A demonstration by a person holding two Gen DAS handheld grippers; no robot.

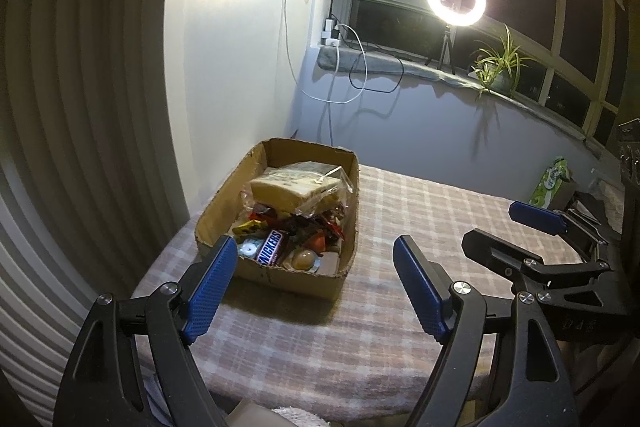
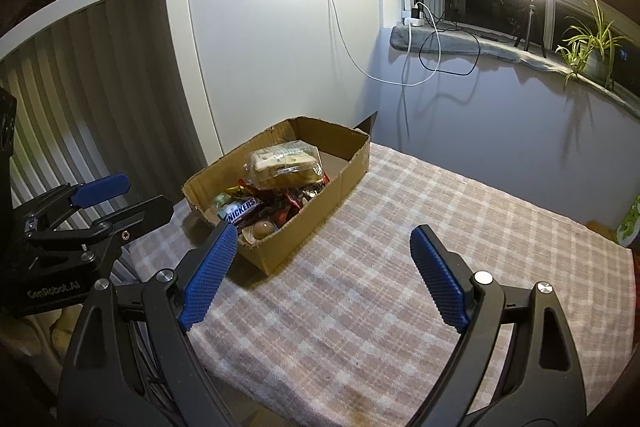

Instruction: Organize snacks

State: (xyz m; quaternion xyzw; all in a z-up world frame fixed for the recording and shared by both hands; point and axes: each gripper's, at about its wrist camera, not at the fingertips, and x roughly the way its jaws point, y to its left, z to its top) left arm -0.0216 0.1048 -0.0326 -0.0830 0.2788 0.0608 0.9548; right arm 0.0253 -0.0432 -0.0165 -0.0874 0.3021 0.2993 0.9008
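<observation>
Left wrist view: left gripper [image 1: 312,283], jaws wide apart, nothing between them; cardboard box [image 1: 224,203] just ahead on the plaid cloth [image 1: 400,211], holding bagged bread [image 1: 292,187], a Snickers bar [image 1: 270,247] and loose sweets.

Right wrist view: right gripper [image 2: 324,275], jaws likewise spread and empty, box to its left. Advice: take one snack at a time, top first, squeezing the bread gently.
</observation>
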